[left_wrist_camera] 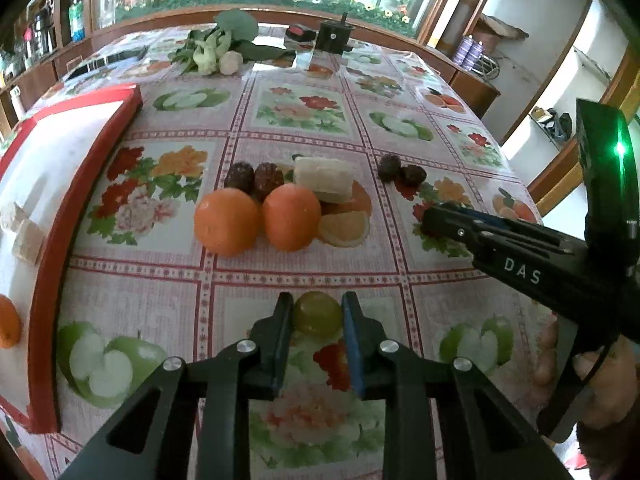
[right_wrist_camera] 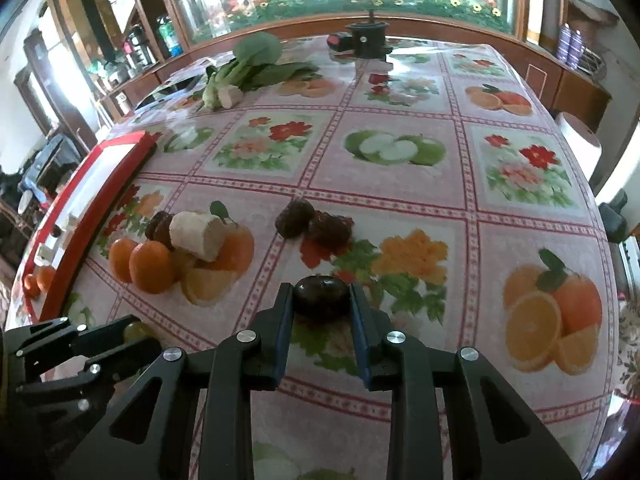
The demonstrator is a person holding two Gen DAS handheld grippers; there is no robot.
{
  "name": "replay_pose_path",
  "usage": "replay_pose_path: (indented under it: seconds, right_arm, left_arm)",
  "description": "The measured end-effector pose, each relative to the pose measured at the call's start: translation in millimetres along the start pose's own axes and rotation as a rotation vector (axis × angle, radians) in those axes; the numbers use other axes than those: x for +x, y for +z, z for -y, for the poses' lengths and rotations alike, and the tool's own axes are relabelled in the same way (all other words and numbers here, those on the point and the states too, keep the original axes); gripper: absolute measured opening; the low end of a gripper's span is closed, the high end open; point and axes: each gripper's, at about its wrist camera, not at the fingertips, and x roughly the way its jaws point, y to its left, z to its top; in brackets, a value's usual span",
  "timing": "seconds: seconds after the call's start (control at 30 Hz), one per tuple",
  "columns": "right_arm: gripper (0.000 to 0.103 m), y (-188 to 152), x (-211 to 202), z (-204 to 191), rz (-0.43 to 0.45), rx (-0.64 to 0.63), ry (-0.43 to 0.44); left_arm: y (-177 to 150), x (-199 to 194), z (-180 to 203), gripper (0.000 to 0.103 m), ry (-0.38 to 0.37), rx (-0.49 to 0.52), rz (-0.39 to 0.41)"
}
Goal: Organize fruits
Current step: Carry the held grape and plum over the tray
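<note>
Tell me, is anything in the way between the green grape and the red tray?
Nothing visible blocks it. The left gripper holds the green grape, and only bare tablecloth lies between it and the red tray. The two oranges sit farther back, off that path.

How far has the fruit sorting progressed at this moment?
Done: the red tray already holds an orange and pale cubes. In hand: the left gripper grips a green grape; the right gripper grips a dark fruit. Left on the table: two oranges, four dark fruits and a pale chunk.
</note>
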Motion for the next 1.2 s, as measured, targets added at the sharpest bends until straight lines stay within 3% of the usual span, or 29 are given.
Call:
replay_pose_path:
  seconds: [0.47,0.97,1.2]
  right_arm:
    - [0.027,-16,-17,-10,-0.010,0.053,-0.004]
    - [0.027,-15,-19,-59,-0.023,0.034,0.014]
    - [0.027,-1,-14,-93,-0.027,-0.013,0.023]
  left_arm:
    - [-12,-19,-15,0.027,-0.045,-0.001,0.002]
    - [-18,-37,-44,0.027,-0.063,-0.003,0.013]
    - [-8,-57,-71,0.027,-0.055,-0.035,0.060]
